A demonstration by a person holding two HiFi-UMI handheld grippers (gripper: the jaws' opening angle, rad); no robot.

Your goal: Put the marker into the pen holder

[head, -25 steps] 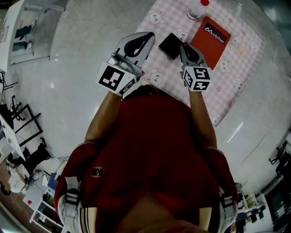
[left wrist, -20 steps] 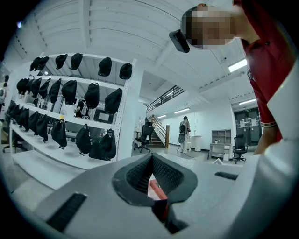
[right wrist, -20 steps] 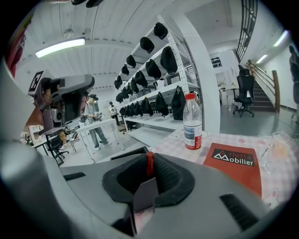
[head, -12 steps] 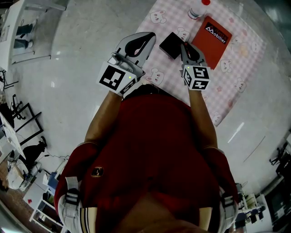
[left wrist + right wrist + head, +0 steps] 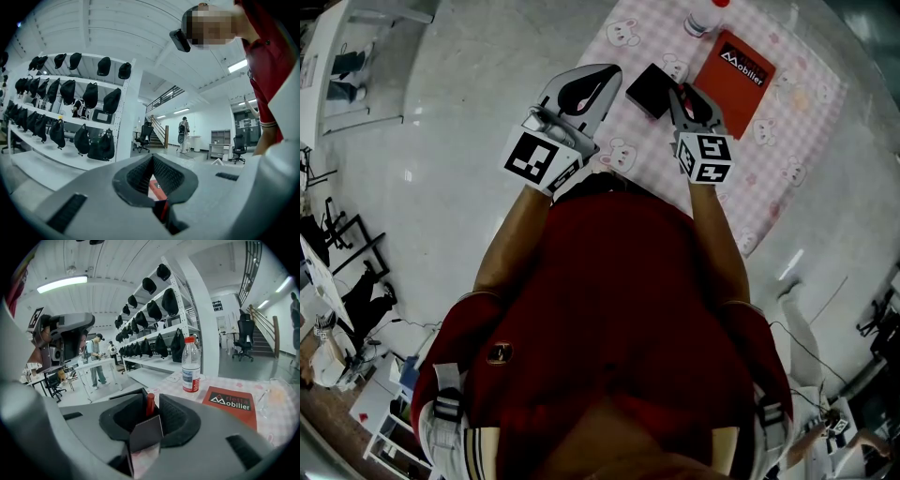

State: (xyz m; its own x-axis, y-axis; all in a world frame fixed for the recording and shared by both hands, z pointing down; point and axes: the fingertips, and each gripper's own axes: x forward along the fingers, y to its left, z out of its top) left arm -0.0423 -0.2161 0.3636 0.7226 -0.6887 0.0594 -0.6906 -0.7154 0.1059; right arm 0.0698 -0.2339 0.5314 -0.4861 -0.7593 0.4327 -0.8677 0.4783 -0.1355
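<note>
The red marker (image 5: 150, 404) stands upright in the black pen holder (image 5: 146, 433), with only its capped top showing above the holder's rim. It sits between the two pads of the right gripper (image 5: 686, 101), closer to the right-hand pad. As far as can be told it touches neither.

The right gripper's jaws stand wide, with the holder's near corner pushed in between them. The step in hand looks like the release: the marker seems to be in and let go, so the task is all but done. The next move calls for drawing the right gripper straight back and up, keeping the pads off the marker's top and the holder's corner so that neither tips.

The left gripper (image 5: 607, 73) hovers off to the left of the holder with its fingertips together and nothing gripped, taking no part. Beyond the right fingers stand a water bottle (image 5: 191, 364) and a red notebook (image 5: 230, 401), on a checked cloth with rabbits (image 5: 769, 159).

Against the earlier head view, both grippers, the holder and the notebook sit in practically the same places. The one real change is that the right jaws have just been opening around the marker. The marker itself is too small to find in the head view.
</note>
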